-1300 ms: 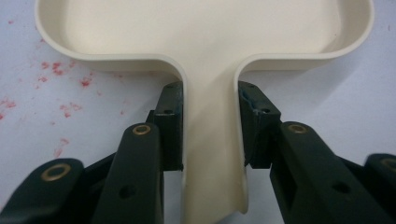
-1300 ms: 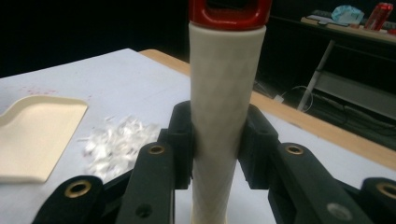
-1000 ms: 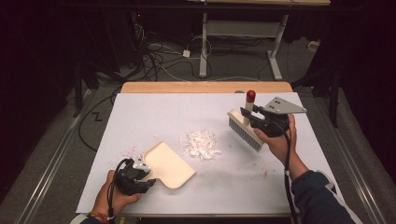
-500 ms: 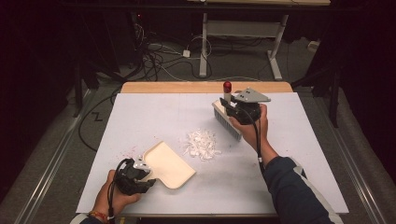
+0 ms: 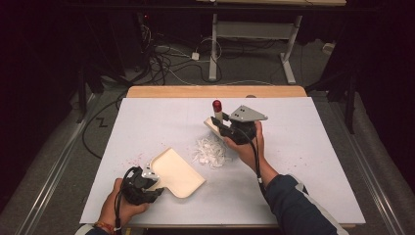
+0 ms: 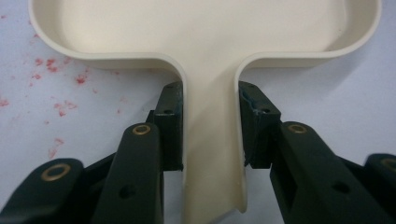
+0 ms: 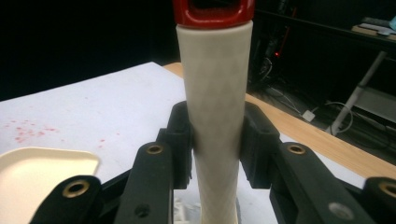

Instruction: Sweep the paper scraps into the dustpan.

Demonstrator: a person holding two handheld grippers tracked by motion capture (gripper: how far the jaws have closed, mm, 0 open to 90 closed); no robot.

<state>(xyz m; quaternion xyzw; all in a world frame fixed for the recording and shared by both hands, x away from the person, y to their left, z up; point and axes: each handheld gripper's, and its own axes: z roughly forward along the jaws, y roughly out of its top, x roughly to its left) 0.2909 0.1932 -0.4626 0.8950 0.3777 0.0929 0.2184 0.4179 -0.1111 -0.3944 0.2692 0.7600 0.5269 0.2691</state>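
White sheet (image 5: 313, 161) is covering the wooden table (image 5: 215, 91), leaving a bare wood strip showing along the far edge. Cream dustpan (image 5: 177, 171) is lying flat on the sheet, near-left. Pile of white shreds (image 5: 210, 152) is sitting mid-sheet, just beyond the pan. Red specks (image 5: 132, 159) are dotting the sheet left of the pan.

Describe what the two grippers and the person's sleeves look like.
Both grippers are black, with brass-coloured rivets on the jaws. The right gripper carries a grey three-cornered plate and trails a black cable over a dark sleeve with a white stripe. The left gripper has a black cable too; a reddish wristband shows.
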